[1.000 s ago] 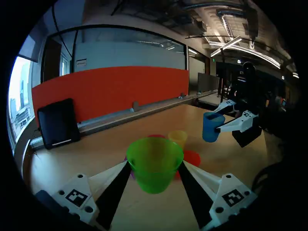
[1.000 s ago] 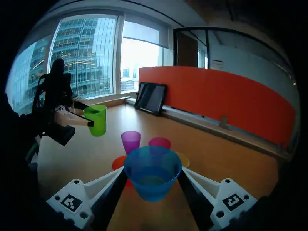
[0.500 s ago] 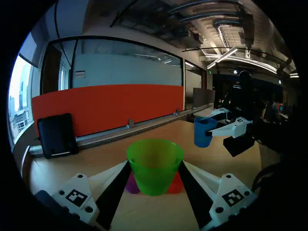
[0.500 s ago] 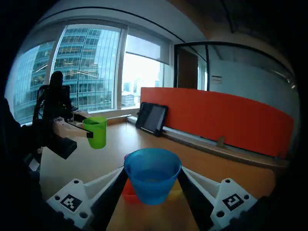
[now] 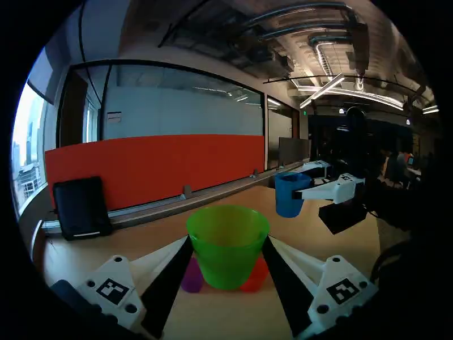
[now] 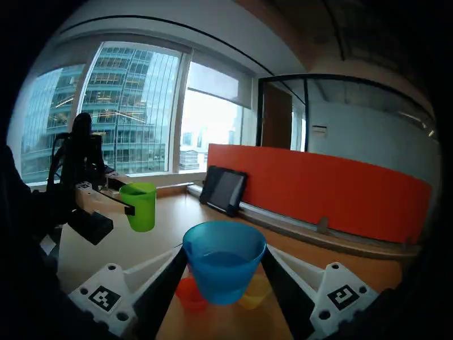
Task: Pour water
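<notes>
Hand-held gripper findings: the left hand-held gripper (image 5: pixel 227 249) is clamped on the green cup (image 5: pixel 227 226), with 1 finger pressing each side of the wall. The right hand-held gripper (image 6: pixel 225 260) is closed in the same way on the blue cup (image 6: pixel 225 277). Both sets of jaws stand apart only by the width of the cup they hold.

Both cups are upright and held clear above the desk (image 5: pixel 317 232). The right gripper view shows a level surface inside the blue cup that looks like water (image 6: pixel 223 259). What the green cup contains cannot be told. Each view shows the other cup off to one side, well apart from its own.

Step in hand, as judged: the approach before the pour. The 2 cups are not yet brought together and no tilt has begun.

The next move calls for bringing the blue cup's rim over the green cup's mouth. The blue cup should then be tilted slowly while the green cup is held level.

Also on the desk below are a purple cup (image 5: pixel 192 279), a red cup (image 5: pixel 256 275) and a yellow cup (image 6: pixel 255 290). None of these 3 is being handled.
</notes>
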`<state>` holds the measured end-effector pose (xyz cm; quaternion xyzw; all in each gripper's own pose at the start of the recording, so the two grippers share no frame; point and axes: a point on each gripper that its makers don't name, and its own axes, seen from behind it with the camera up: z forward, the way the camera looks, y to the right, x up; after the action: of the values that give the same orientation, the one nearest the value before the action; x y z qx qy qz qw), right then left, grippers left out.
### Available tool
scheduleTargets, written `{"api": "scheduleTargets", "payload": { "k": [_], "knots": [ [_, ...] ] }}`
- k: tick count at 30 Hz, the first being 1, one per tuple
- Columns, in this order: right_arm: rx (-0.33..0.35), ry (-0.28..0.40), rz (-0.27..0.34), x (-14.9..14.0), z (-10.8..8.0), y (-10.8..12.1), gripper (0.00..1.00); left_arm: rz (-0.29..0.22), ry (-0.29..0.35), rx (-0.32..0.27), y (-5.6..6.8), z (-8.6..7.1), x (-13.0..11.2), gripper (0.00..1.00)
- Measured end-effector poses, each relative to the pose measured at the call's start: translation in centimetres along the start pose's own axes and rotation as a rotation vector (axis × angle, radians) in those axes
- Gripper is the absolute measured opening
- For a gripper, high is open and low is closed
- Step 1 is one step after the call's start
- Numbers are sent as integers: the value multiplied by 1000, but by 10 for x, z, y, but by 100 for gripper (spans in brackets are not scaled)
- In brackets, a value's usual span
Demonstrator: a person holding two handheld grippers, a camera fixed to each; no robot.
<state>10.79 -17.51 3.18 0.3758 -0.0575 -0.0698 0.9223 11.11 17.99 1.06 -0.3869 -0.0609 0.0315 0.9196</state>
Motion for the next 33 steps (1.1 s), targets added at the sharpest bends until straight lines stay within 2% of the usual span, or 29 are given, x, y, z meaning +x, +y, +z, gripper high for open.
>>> {"api": "scheduleTargets", "payload": {
  "k": [18, 24, 33],
  "knots": [
    [24, 47, -20, 23, 7, -7, 91, 29, 37, -30, 16, 5, 12, 85],
    [35, 57, -55, 33, 10, -8, 91, 34, 47, -43, 22, 5, 15, 85],
    [47, 70, -155, 53, 14, -9, 91, 40, 48, -60, 31, 7, 14, 85]
  ]
}}
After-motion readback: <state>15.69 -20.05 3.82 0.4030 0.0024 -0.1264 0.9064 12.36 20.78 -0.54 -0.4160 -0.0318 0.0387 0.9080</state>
